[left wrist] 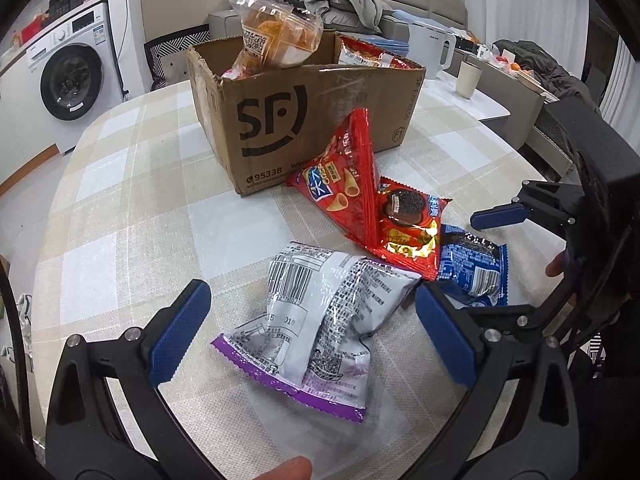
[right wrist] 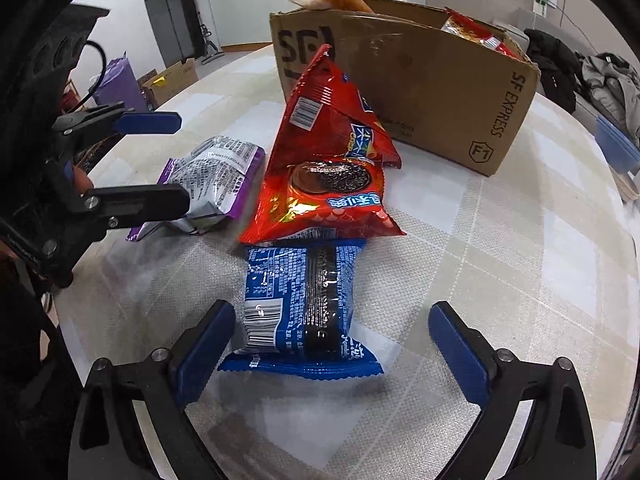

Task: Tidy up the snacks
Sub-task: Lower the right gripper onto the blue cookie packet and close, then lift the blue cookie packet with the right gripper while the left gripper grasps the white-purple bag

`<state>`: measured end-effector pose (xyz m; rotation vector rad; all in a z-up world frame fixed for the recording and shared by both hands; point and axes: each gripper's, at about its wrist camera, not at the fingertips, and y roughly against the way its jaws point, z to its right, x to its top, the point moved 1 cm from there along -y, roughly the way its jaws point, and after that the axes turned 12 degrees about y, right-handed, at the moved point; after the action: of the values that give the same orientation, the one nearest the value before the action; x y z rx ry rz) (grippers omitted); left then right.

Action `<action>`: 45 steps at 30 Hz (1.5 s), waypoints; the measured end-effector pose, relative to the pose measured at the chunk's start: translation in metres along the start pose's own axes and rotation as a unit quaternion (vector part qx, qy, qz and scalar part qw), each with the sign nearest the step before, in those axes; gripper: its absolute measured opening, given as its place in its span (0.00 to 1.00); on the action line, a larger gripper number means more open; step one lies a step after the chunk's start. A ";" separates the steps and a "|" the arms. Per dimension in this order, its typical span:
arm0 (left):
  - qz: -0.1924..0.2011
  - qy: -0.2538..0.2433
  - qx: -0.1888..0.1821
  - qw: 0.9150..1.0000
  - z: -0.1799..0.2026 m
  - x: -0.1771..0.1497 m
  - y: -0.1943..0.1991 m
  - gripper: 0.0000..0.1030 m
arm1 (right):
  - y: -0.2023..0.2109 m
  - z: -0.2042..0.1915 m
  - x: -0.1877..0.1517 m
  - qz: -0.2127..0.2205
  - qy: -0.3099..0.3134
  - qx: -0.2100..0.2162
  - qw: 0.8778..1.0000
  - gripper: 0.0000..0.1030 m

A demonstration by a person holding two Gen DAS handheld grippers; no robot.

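Observation:
A silver and purple snack packet lies on the checked tablecloth between the wide-apart pads of my left gripper, which is open and not pressing on it. A blue cookie packet lies between the pads of my right gripper. Its left pad is at the packet's edge and its right pad is well clear, so this gripper is open too. Behind them, a red cone-crisp bag leans on a red cookie packet. The cardboard box holds a clear bag of orange snacks and a red packet.
A white kettle and a cup stand behind the box on the right. A washing machine is off the table to the left. A sofa with clothes is at the back. The rounded table edge runs on the left.

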<state>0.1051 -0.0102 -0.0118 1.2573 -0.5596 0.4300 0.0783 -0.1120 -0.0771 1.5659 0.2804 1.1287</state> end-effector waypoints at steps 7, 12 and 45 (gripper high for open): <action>-0.006 0.001 -0.003 1.000 -0.001 -0.001 -0.003 0.99 | 0.003 -0.012 0.000 0.009 0.016 0.007 1.000 0.78; -0.011 0.000 -0.005 1.000 0.000 -0.002 -0.006 0.99 | 0.009 -0.020 -0.001 0.024 0.047 0.018 0.998 0.61; -0.041 0.016 0.003 0.999 -0.013 -0.006 -0.041 0.90 | 0.073 0.005 -0.002 0.177 0.029 0.042 0.983 0.54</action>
<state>0.1265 -0.0083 -0.0495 1.2729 -0.4779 0.3821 0.0533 -0.1414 -0.0149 1.7029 0.0882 1.4544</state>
